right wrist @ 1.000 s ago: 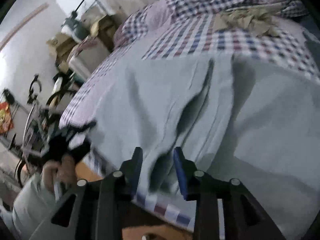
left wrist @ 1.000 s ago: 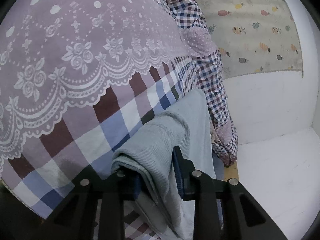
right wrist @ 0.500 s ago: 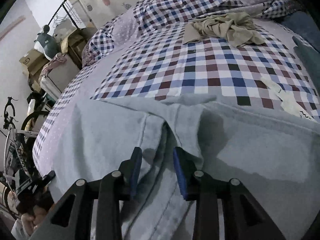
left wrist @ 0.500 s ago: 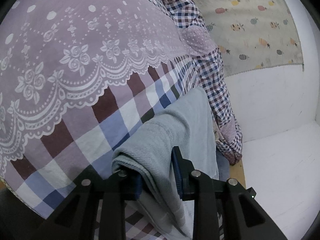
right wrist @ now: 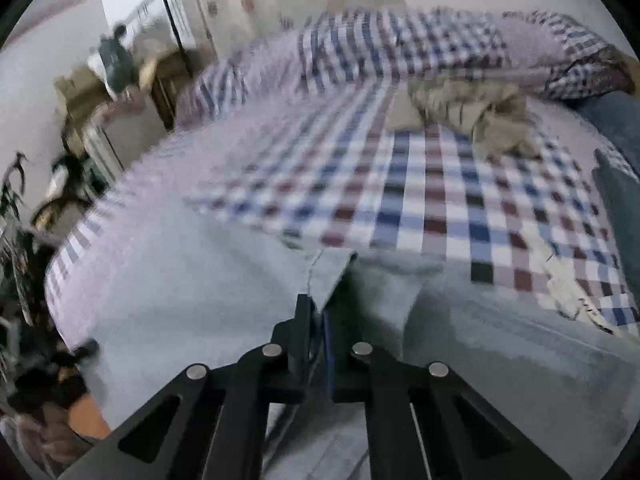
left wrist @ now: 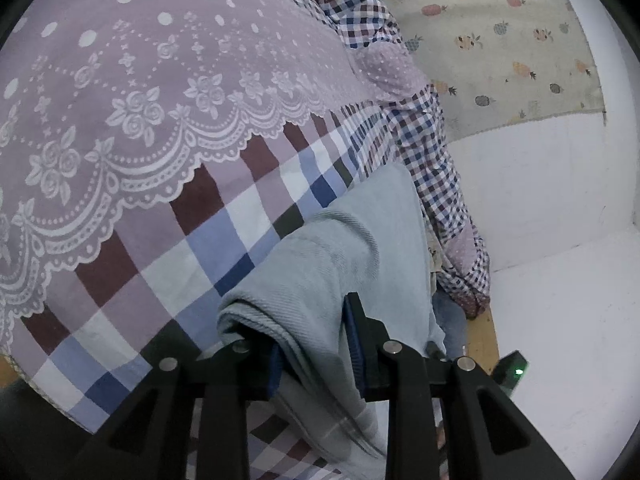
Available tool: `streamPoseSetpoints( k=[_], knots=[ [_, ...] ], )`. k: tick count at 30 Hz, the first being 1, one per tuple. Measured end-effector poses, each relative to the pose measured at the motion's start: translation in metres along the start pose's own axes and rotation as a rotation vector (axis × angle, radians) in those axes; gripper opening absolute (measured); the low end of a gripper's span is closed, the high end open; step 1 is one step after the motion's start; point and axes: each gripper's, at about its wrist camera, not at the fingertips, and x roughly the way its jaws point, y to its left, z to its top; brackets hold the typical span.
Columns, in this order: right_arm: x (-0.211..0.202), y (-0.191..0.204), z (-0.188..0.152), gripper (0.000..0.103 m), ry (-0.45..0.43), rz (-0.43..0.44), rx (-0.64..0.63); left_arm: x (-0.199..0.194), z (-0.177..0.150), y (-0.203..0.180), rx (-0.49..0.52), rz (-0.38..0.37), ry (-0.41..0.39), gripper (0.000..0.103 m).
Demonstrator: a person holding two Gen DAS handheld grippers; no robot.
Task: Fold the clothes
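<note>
The left gripper [left wrist: 314, 344] is squeezing a thick fold of the pale blue cloth [left wrist: 340, 256]. The cloth bunches up between the two black fingers [left wrist: 370, 340] and hangs down below them. Just ahead of the gripper, the cloth lies on a checked bedsheet [left wrist: 224, 232] with blue, white and dark red squares. Further ahead and to the left is a purple cover [left wrist: 160, 60] with white lace flowers and dots. Off to the right is a white wall [left wrist: 532, 184], and a sheet with little fruit pictures [left wrist: 500, 40] hangs on it.

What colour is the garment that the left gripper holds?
Pale grey-blue garment, plain and ribbed; the left wrist view shows it best.
</note>
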Motion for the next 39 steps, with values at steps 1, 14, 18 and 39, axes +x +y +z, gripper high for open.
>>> streamPoseSetpoints(
  k=[1,14,18,39],
  knots=[
    [0.007,-0.003,-0.001,0.007,0.022,-0.01,-0.01,-0.001,0.0,0.0,0.001,0.005,0.0,0.029],
    [-0.041,0.044,-0.062,0.036,-0.098,0.077,-0.062,-0.045,-0.021,-0.024,0.123,0.099,-0.139,0.058],
    [-0.009,0.045,-0.081,0.036,0.028,0.083,-0.07,-0.059,-0.038,-0.041,0.198,0.058,-0.199,0.075],
    [-0.235,-0.195,-0.155,0.053,-0.386,-0.031,0.441,0.026,-0.254,-0.209,1.036,-0.009,0.12,0.086]
  ],
)
